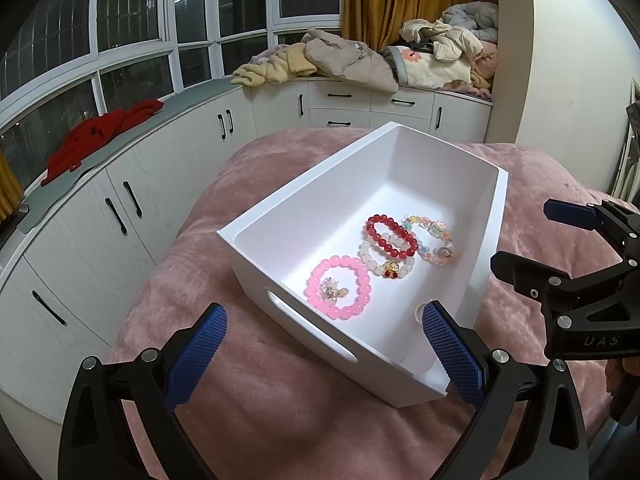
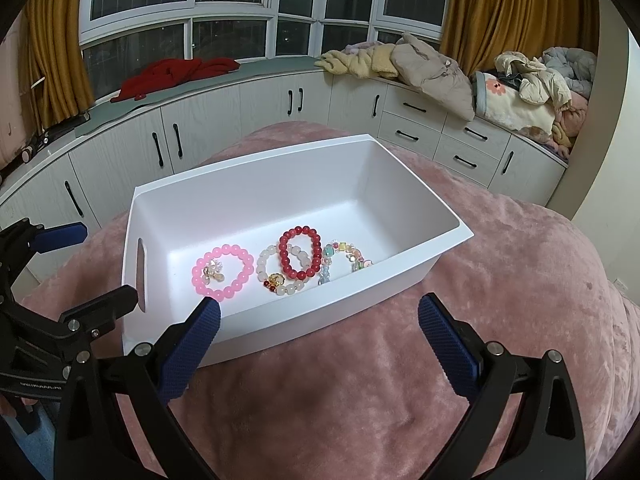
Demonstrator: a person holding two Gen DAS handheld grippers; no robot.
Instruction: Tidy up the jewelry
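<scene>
Covering most of both views, a pink plush blanket (image 2: 400, 380) is spread over a bed, with white cabinets (image 2: 200, 136) curving beneath a dark bay window (image 2: 232, 8) behind it. Heaped clothes and bedding (image 2: 440, 72) are piled on the window seat, and a red garment (image 2: 176, 72) is laid further along it.

A white plastic bin (image 2: 400, 184) with a slot handle in its end wall is set on the blanket. Four bead bracelets are seen on its floor, grouped toward the handle end. A pink bracelet (image 2: 223, 271) with a small charm is placed nearest the handle. A white bracelet (image 2: 264, 270) with amber and red charms is found beside it, and a red bracelet (image 2: 301, 255) is laid partly across the white one. A multicoloured pastel bracelet (image 2: 346, 258) is tucked just beside the red one, against the near long wall.

The left gripper (image 1: 324, 344) is held at the handle end of the bin, its jaws spread wide and nothing gripped; one blue pad is seen inside the bin's rim. The right gripper (image 2: 320, 336) is held above the blanket, just outside the near long wall, jaws likewise spread wide and empty.
</scene>
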